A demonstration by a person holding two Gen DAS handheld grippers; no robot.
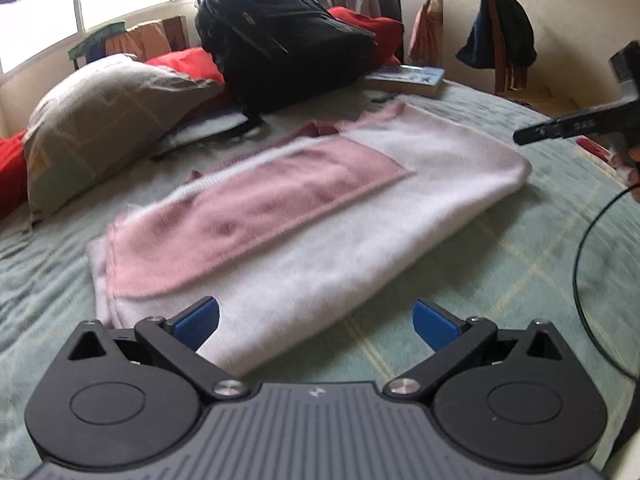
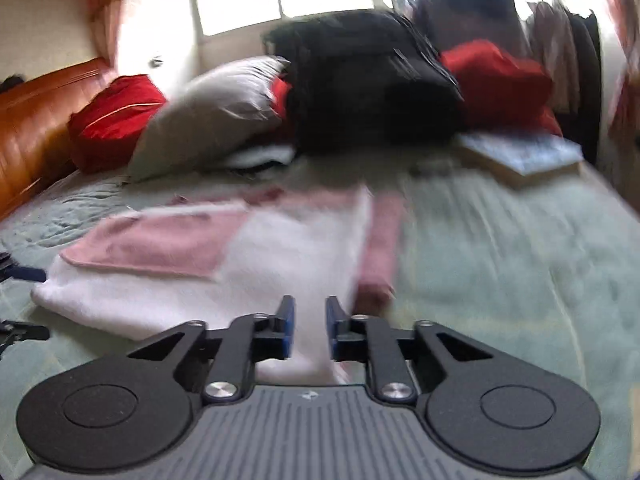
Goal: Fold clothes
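A folded fleece garment [image 1: 320, 216], white with a pink panel on top, lies flat on the green bedspread [image 1: 500, 264]. My left gripper [image 1: 316, 320] hovers at its near edge, blue pads wide apart with nothing pinched between them. In the right wrist view, my right gripper [image 2: 310, 320] is at the garment's [image 2: 240, 264] near right corner. Its jaws are drawn close together, and white cloth fills the narrow gap between the pads. The left wrist view shows that gripper [image 1: 520, 136] side-on at the garment's right end, just above the bed.
At the head of the bed sit a black backpack [image 1: 280, 36], a grey pillow [image 1: 108, 120], red cushions [image 2: 116, 120] and a book [image 1: 412, 78]. A black cable [image 1: 580, 264] loops over the bedspread on the right. A chair draped with dark cloth [image 1: 500, 40] stands beyond the bed.
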